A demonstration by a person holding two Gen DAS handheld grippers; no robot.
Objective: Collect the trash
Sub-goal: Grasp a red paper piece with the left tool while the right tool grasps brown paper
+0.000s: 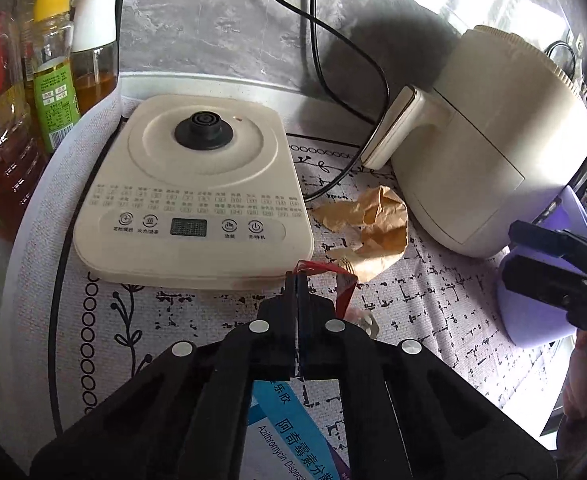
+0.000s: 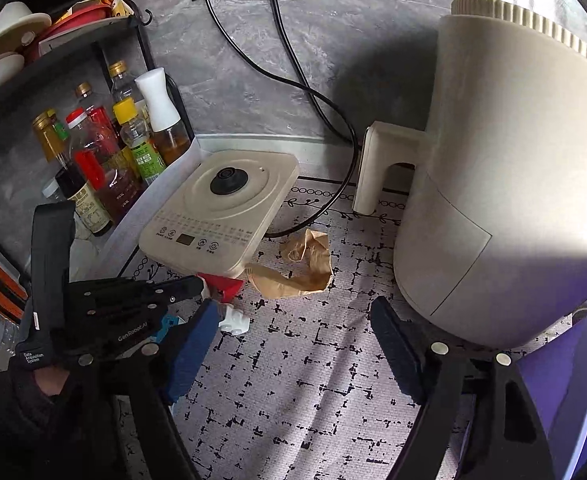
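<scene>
Kitchen bench's cluttered: left gripper (image 1: 296, 280) jaws clenched on a red wrapper (image 1: 343, 280) to lift it away, right gripper (image 2: 293, 344) jaws spread, probably lining up the brown paper (image 2: 305, 268).

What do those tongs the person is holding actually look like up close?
Both are matte black plastic scissor-like linkages with round silver rivets at the joints. The left tongs end in narrow black fingers; white lettering and a black strap with a small printed label mark the body. The right tongs carry dark blue ribbed pads on their fingers. A dark sleeve or glove shows at the left hand. No cables show on either.
</scene>
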